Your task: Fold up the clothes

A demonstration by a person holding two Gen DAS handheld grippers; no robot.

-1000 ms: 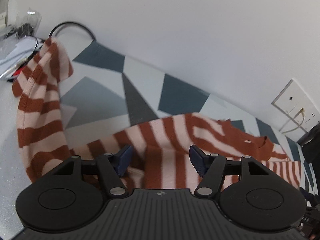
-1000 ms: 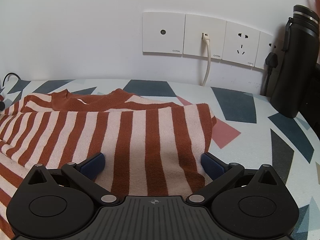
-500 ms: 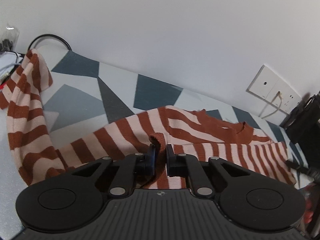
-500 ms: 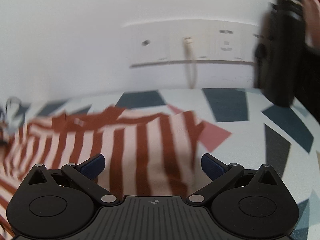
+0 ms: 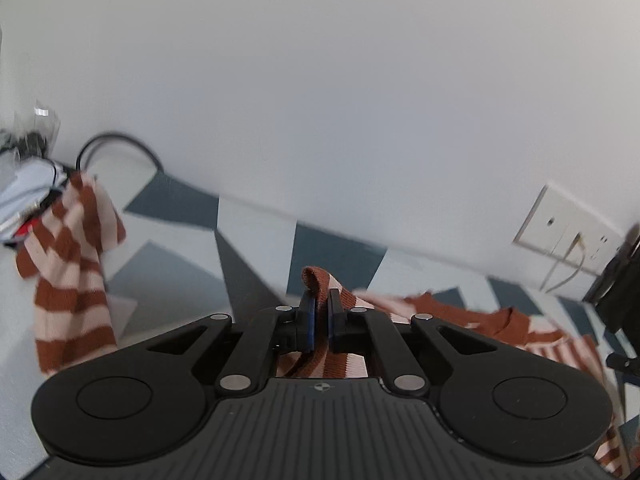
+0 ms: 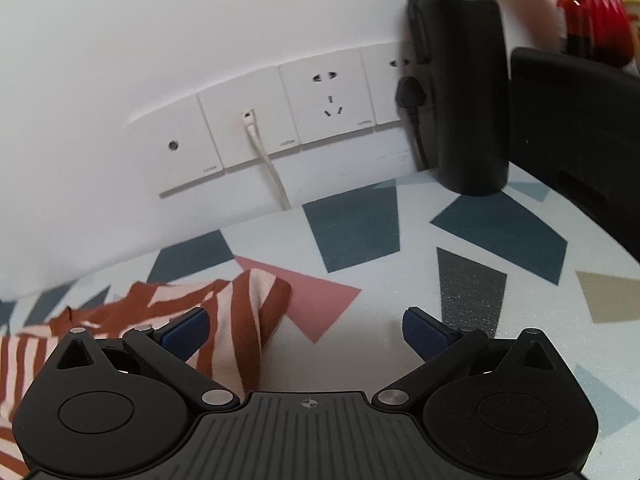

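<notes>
A rust-and-pink striped sweater [image 5: 460, 312] lies on the patterned tablecloth [image 5: 256, 240]. My left gripper [image 5: 319, 316] is shut on a fold of its fabric, lifted off the table; a loop of cloth sticks up between the pads. One sleeve [image 5: 72, 264] hangs up at the far left. In the right wrist view the sweater [image 6: 240, 312] fills the lower left, its corner reaching the middle. My right gripper [image 6: 306, 330] is open above the tablecloth [image 6: 500, 232], its left fingertip [image 6: 186, 332] over the cloth's edge, its right one over bare table.
A black flask [image 6: 464, 92] stands against the wall by the white sockets [image 6: 280, 116], with a black plug and a white cable. A dark object [image 6: 580, 128] sits at the far right. A black cable loop [image 5: 116, 148] and clutter [image 5: 28, 184] lie at the left.
My left gripper went from open to shut on a sweater fold and lifted it. My right gripper swung rightward off the sweater, staying open.
</notes>
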